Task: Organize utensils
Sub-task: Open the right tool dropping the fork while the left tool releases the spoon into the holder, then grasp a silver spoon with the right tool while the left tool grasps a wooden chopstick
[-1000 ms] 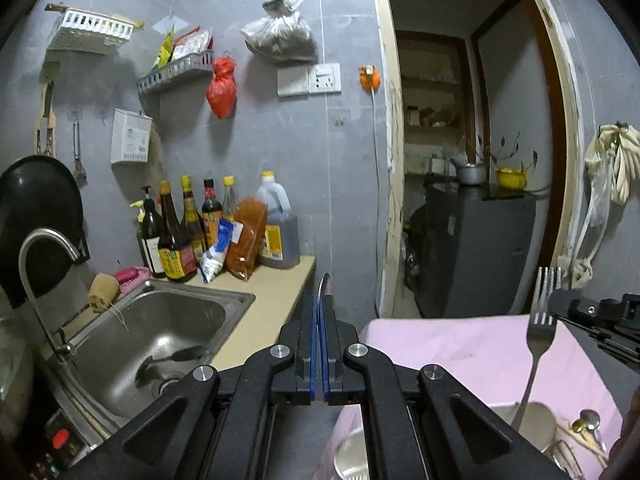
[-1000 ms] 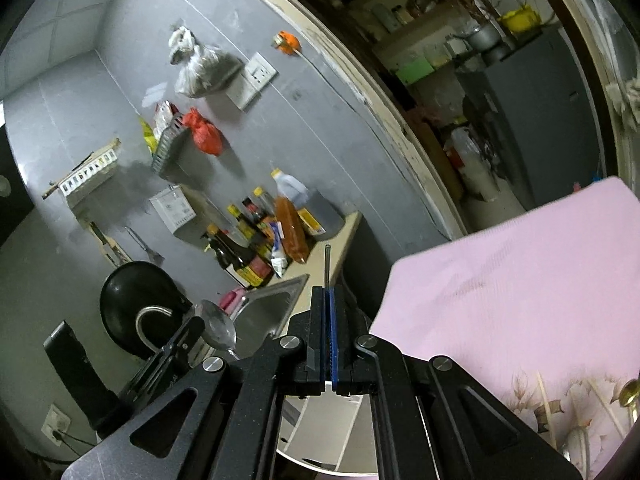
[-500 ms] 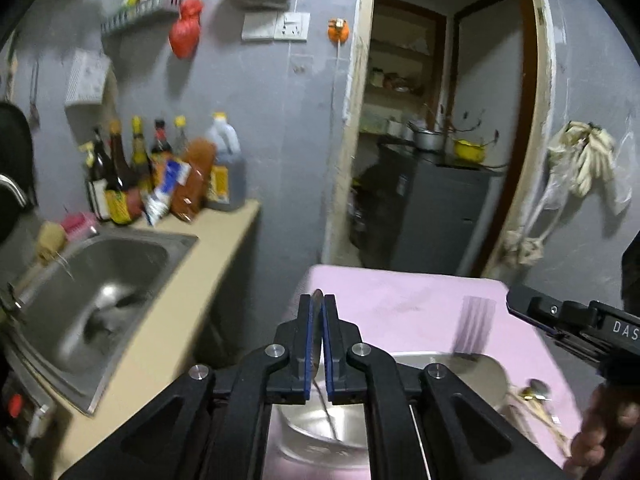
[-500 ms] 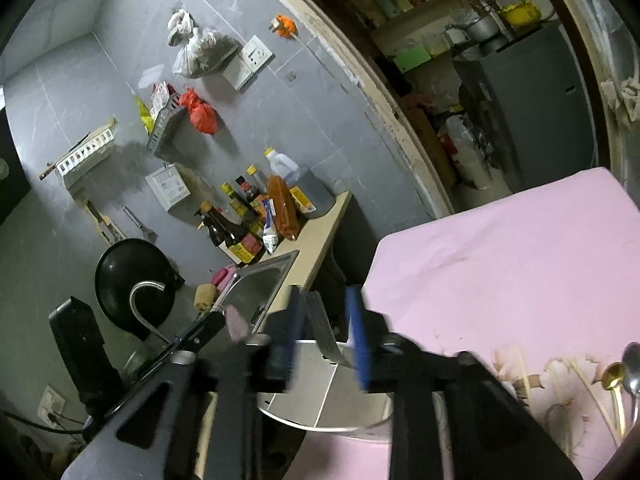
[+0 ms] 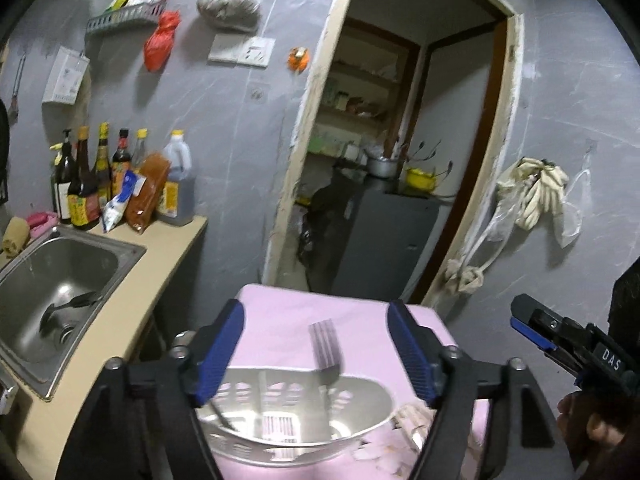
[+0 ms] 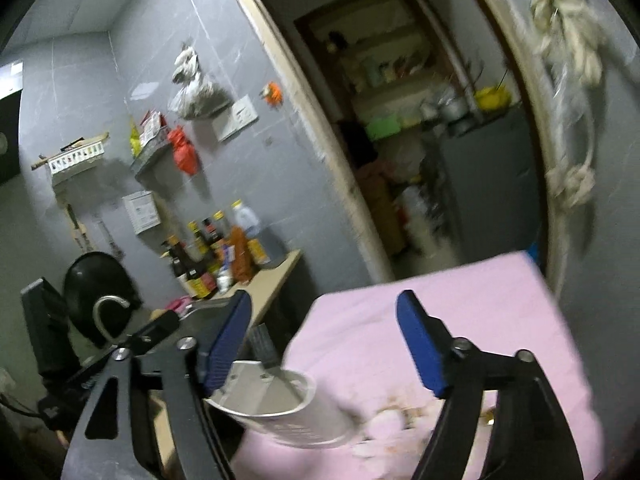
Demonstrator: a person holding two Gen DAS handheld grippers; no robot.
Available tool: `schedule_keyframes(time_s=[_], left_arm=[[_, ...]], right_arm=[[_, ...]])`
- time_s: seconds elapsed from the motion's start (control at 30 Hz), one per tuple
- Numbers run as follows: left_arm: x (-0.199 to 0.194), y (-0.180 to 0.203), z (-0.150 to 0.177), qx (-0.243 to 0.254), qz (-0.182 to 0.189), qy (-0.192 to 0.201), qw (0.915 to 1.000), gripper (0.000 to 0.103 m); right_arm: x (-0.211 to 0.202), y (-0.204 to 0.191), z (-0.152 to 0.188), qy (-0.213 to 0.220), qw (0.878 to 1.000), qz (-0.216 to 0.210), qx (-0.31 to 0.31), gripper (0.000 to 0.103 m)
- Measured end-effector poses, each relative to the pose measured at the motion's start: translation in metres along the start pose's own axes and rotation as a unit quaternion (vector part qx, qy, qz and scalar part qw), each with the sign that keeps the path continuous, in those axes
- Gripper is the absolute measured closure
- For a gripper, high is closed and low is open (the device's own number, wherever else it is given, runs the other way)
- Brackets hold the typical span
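A pink cloth-covered table [image 5: 352,320] fills the lower middle of both wrist views, with a beige counter [image 5: 152,276] and its stainless steel sink [image 5: 60,272] to the left of it, and a row of dark sauce bottles [image 5: 92,176] standing against the grey wall behind the sink. On the near part of the pink cloth sits a white perforated plastic utensil basket [image 5: 356,408], its rim facing the cameras. The left gripper [image 5: 316,344], black with blue pads, hangs just above the basket with its jaws spreading apart; nothing is pressed between them, so it is released. The right gripper [image 6: 324,340], of the same build, is also opening with its pads well apart and gripping nothing; in the left wrist view it shows at the right edge, carried by a hand [image 5: 592,432]. A silver metal fork [image 5: 326,350] stands tines up, blurred, with its handle down inside the basket, touching neither gripper. A thin dark utensil handle [image 5: 222,414] leans in the basket's left part; what kind of utensil it is cannot be told.
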State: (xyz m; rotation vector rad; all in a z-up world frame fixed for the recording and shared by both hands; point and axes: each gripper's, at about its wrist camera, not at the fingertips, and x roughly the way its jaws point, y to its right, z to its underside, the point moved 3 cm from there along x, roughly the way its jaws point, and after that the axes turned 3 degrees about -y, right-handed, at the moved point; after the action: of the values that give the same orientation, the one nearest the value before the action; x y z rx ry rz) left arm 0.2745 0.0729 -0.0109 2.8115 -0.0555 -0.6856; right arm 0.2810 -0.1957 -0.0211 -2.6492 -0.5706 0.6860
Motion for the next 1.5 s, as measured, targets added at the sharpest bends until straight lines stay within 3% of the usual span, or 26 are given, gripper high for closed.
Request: schedule_keyframes(time_s=[0.2,0.43,0.67,0.93,1.27,1.37,1.5], left_arm=[[-0.013,0.040,0.001,0.007,-0.003,0.041,0.9991,0.003],[-0.015,0.088,0.011,0.029,-0.009,0.055,0.9980,0.002],[-0.007,0.128,0.035,0.039,-0.016,0.048,0.9980,0.002],[0.018,0.154,0.080,0.047,-0.039,0.024,0.9979,0.002],[0.077,0.149,0.144,0.042,-0.040,-0.085,0.9947,0.003],[0.094,0.143,0.157,0.030,-0.041,-0.111,0.9925,0.016],[0.116,0.133,0.169,0.018,-0.044,-0.145,0.9883,0.030]], right_arm=[[-0.046,0.026,-0.022,0.052,0.994,0.078,-0.049,0.010],[-0.083,0.055,-0.041,0.083,0.984,0.126,-0.097,0.009],[-0.091,0.090,-0.039,0.072,0.982,0.136,-0.109,0.009],[-0.066,0.146,-0.011,0.011,0.986,0.141,-0.094,0.009],[-0.006,0.199,0.041,-0.104,0.987,0.105,-0.058,0.009],[0.013,0.209,0.060,-0.135,0.986,0.085,-0.042,0.010],[0.041,0.216,0.086,-0.180,0.981,0.063,-0.032,0.030]])
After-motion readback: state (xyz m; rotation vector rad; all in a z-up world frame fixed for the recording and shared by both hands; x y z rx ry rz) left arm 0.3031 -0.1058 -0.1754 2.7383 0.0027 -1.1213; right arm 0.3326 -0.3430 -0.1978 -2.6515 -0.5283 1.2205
